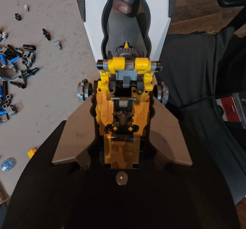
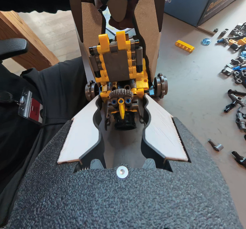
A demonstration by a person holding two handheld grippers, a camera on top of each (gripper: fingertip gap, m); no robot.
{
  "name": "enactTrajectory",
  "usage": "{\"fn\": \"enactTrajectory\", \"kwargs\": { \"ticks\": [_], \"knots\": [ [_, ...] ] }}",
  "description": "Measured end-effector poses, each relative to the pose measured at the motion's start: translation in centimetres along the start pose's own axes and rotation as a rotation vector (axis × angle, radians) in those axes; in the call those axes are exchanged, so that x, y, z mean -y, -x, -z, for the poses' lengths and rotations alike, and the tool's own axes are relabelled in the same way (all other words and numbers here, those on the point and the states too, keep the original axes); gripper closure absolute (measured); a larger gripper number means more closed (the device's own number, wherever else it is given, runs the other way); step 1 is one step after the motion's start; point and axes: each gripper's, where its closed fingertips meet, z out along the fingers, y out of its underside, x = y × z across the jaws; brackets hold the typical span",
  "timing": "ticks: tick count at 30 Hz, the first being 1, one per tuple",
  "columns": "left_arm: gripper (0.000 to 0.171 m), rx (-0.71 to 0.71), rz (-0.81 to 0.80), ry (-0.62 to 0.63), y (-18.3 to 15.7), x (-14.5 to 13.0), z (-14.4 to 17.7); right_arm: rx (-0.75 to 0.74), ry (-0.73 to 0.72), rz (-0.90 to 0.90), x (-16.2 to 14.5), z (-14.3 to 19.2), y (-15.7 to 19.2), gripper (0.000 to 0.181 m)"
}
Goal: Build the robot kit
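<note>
Jaws on both sides look closed on the same yellow toy vehicle (image 1: 123, 102): left gripper (image 1: 123, 100) pinches its body between tan fingers (image 1: 78, 133), right gripper (image 2: 121, 102) clamps the gear end between white fingers (image 2: 82, 133), head-on to the left. Vehicle hangs between them just off the table edge (image 1: 53, 102), above the person's dark lap (image 1: 193, 76). Bare gray wheel hubs (image 1: 84, 90) stick out clear of both grips. Gear (image 2: 120, 93) and yellow axle (image 2: 121, 110) sit inside the right grip. Loose parts pile (image 1: 16, 68) on the table, blue box (image 2: 199, 6) behind. My read: keep the squeeze even, don't twist against each other, don't load the gear or axle.
</note>
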Motion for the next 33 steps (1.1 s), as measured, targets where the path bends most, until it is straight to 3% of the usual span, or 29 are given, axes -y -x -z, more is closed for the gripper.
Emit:
{"fn": "enactTrajectory", "kwargs": {
  "ticks": [13, 25, 27, 29, 33],
  "knots": [
    [0.093, 0.012, 0.011, -0.033, -0.1, 0.1, 0.1, -0.005, 0.006, 0.039, 0.1, -0.1, 0.1, 0.121],
    [0.078, 0.033, 0.048, -0.131, -0.2, 0.9, 1.4, -0.001, 0.03, 0.058, 0.5, -0.5, 0.3, 0.121],
    [0.082, 0.051, 0.046, -0.178, 0.0, 1.6, 1.8, 0.002, 0.028, 0.059, 0.5, -0.5, 0.3, 0.121],
    [0.1, 0.05, 0.017, -0.223, -0.3, 2.4, 2.1, 0.004, 0.026, 0.056, 0.5, -0.6, 0.4, 0.121],
    [0.111, 0.066, -0.035, -0.201, -0.5, 2.4, 1.9, -0.007, 0.022, 0.046, 0.5, -0.5, 0.1, 0.122]
  ]
}}
